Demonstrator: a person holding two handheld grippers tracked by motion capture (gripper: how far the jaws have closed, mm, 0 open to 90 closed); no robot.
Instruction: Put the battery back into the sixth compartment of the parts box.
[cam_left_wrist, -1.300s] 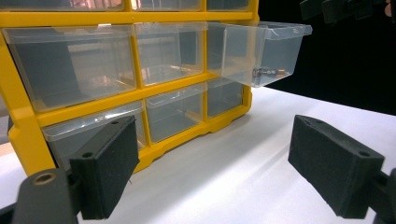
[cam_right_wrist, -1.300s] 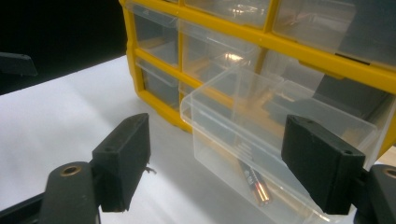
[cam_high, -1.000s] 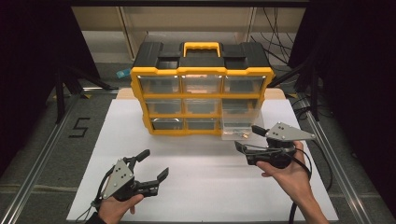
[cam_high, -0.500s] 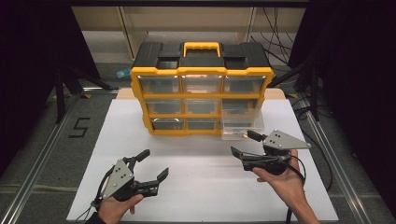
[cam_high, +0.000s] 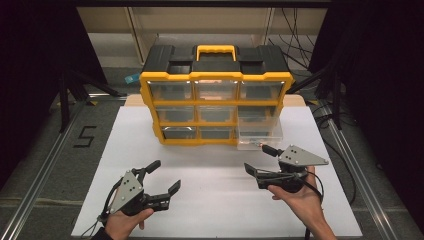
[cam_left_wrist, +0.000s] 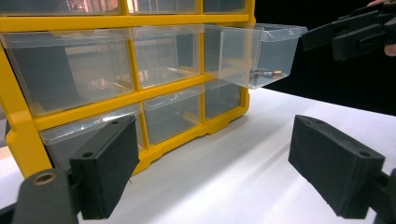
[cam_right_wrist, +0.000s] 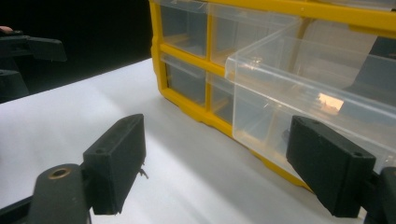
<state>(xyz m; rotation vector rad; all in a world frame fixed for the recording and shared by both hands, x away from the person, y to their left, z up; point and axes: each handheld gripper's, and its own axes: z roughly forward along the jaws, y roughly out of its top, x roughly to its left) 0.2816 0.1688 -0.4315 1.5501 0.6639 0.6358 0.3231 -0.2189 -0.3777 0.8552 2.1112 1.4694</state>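
A yellow and black drawer cabinet (cam_high: 216, 100) stands at the back of the white table mat (cam_high: 215, 200). Its middle right clear drawer (cam_high: 259, 132) is pulled out. A small metal piece (cam_left_wrist: 265, 73) lies inside the drawer (cam_left_wrist: 254, 51). My left gripper (cam_high: 165, 176) is held open over the mat's front left, nothing between its jaws (cam_left_wrist: 215, 154). My right gripper (cam_high: 259, 159) is open just in front of the pulled-out drawer (cam_right_wrist: 303, 98), apart from it, and its jaws (cam_right_wrist: 219, 154) are empty.
The other clear drawers of the cabinet are pushed in. A metal rail (cam_high: 40, 175) runs along the table's left side, with a marker "5" (cam_high: 85, 136) beside it. Cables (cam_high: 330, 115) lie at the right edge. The right gripper (cam_left_wrist: 345, 35) shows far off in the left gripper view.
My right gripper has drawn back from the open drawer toward the near edge of the table. The left gripper has stayed where it was.
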